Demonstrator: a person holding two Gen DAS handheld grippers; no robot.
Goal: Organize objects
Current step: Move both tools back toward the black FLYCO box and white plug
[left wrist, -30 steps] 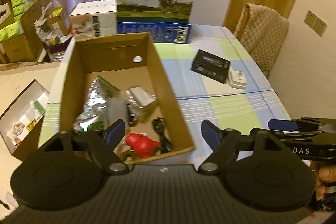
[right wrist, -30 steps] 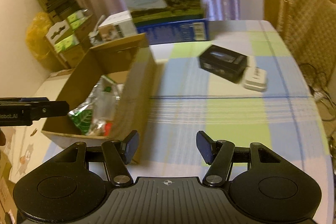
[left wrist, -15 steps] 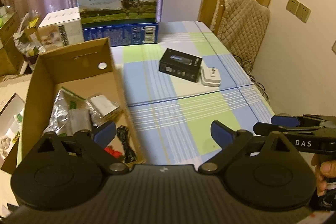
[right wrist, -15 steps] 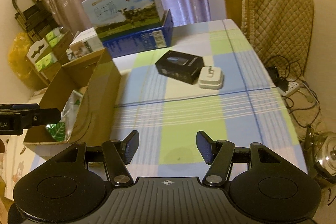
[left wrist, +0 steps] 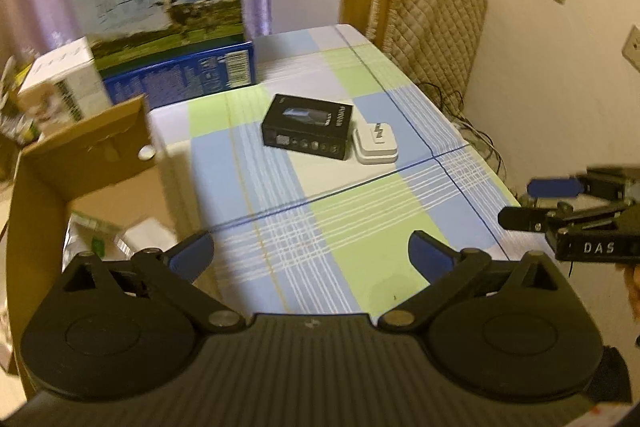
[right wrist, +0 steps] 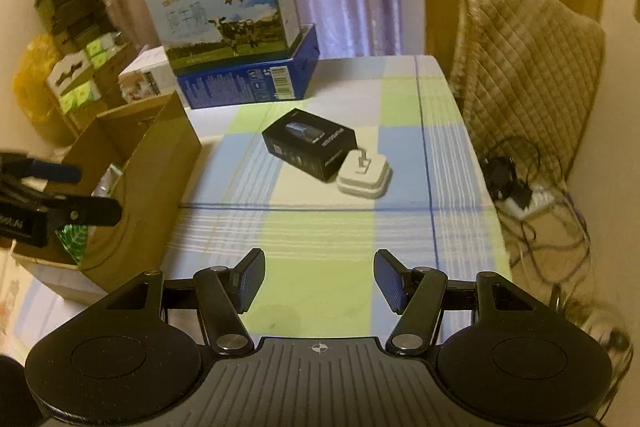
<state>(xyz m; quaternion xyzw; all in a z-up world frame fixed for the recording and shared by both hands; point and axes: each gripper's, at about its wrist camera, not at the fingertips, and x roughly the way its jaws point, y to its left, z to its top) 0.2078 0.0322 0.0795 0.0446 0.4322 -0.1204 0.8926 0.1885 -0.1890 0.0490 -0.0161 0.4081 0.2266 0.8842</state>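
— While both tools are being held above the near edge of the checked surface (right wrist: pixel 320 227), what is being gripped?
— Nothing is being gripped. The left hand-held gripper (left wrist: pixel 310 259) is being kept released, its blue pads set wide apart over the cloth, and the right hand-held gripper (right wrist: pixel 319 279) is likewise being held released with bare cloth showing between its fingers.

— Where are the things to be organized being seen?
— A black box (right wrist: pixel 310 149) is being shown lying flat near the middle of the surface, and a white charger (right wrist: pixel 364 177) is being seen touching its right side. At the left, an open cardboard box (left wrist: pixel 84 163) is being shown at the surface's left edge, with foil packets (left wrist: pixel 86 239) lying inside it; their details are being blurred.

— And farther off?
— At the far left end, a milk carton (right wrist: pixel 224 19) printed with a cow is being carried on a blue box (right wrist: pixel 248 79), with a white box (left wrist: pixel 60 83) just to its left. A chair (right wrist: pixel 524 67) draped in a quilted cover is being seen at the right of the surface.
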